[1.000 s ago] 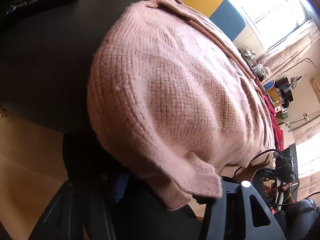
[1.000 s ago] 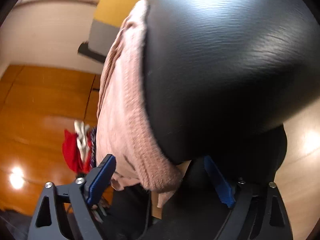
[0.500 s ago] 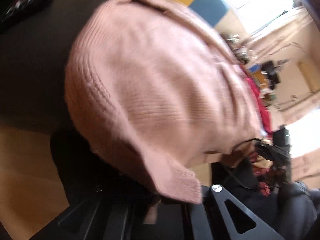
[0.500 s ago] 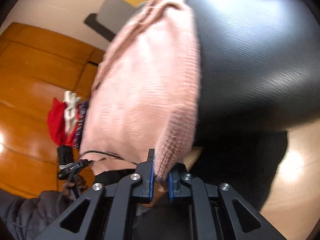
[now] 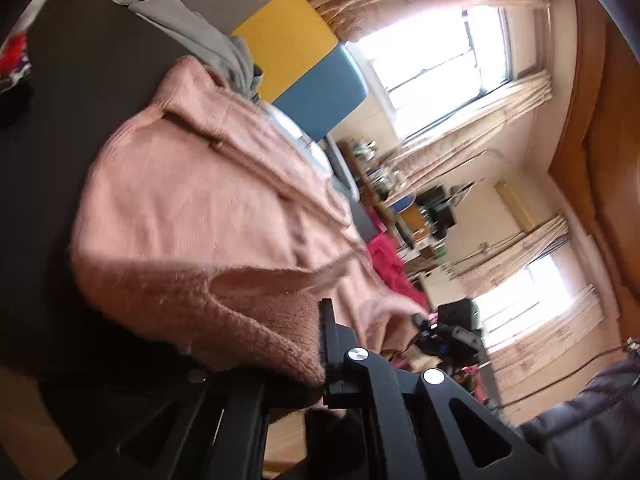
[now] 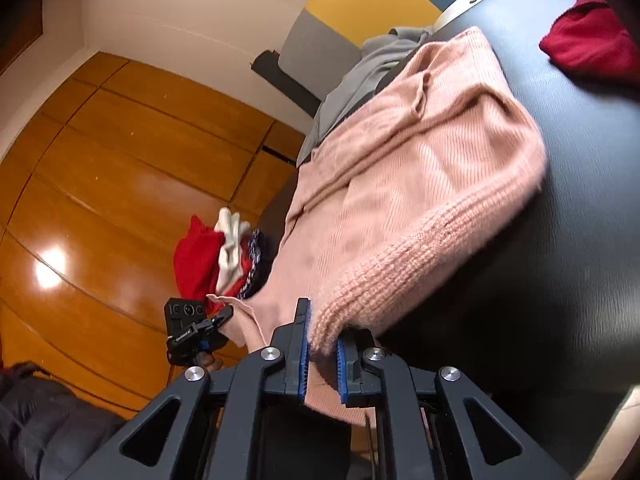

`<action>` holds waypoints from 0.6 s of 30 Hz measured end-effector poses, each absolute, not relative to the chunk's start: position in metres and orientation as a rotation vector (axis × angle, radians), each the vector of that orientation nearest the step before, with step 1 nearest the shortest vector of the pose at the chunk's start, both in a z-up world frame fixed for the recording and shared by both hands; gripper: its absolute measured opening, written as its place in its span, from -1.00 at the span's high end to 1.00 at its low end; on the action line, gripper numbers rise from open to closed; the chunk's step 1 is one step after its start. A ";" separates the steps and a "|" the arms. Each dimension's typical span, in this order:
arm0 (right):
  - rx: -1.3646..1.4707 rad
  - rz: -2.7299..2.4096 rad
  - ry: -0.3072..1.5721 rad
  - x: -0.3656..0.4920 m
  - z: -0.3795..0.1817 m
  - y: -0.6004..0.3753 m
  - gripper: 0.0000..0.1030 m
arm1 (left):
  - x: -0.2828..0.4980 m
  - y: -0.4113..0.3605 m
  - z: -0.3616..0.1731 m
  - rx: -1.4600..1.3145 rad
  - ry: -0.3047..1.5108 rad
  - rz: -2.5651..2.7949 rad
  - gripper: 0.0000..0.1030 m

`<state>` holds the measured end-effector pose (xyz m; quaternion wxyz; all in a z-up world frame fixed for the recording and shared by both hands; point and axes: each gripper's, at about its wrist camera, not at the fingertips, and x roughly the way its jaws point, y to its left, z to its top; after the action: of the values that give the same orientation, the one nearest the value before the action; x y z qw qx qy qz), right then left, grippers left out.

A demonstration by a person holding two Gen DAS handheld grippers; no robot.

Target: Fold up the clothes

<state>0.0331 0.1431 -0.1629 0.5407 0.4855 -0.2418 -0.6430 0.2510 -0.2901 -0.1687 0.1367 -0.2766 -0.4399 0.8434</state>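
A pink knitted cardigan lies over the near edge of a black table, its buttoned front facing up. My left gripper is shut on the ribbed hem at one corner, which is raised off the table. In the right wrist view the same cardigan stretches from the black table down to my right gripper, whose blue pads are shut on the other ribbed hem corner. The left gripper shows at lower left there, holding its corner.
A grey garment lies at the table's far end and a red one at far right. A pile of red and white clothes sits beyond the table edge over a shiny wooden floor. A dark sleeve is at lower right.
Both grippers closed on the cardigan's hem corners, which hung over the table edge, and have lifted them. The views have tilted upward, showing more of the room.
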 end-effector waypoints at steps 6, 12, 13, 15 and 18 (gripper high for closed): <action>1.095 -1.540 -0.704 0.016 -0.151 0.112 0.78 | 0.225 -0.305 -0.147 -0.648 -1.302 2.450 0.96; 1.112 -1.622 -0.808 -0.031 -0.156 0.095 0.77 | 0.200 -0.342 -0.161 -0.674 -1.395 2.515 0.96; 1.130 -1.638 -0.820 -0.039 -0.161 0.091 0.77 | 0.193 -0.352 -0.170 -0.701 -1.438 2.533 0.96; 1.186 -1.669 -0.854 -0.056 -0.176 0.075 0.76 | 0.171 -0.369 -0.199 -0.785 -1.530 2.534 0.96; 1.256 -1.703 -0.848 -0.070 -0.193 0.063 0.78 | 0.149 -0.377 -0.247 -0.994 -1.617 2.509 0.96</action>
<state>-0.0696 0.0629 -0.1932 0.4177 0.5005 -0.3380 -0.6788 0.1489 -0.3773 -0.2466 -0.0020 -0.3159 -0.5140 0.7975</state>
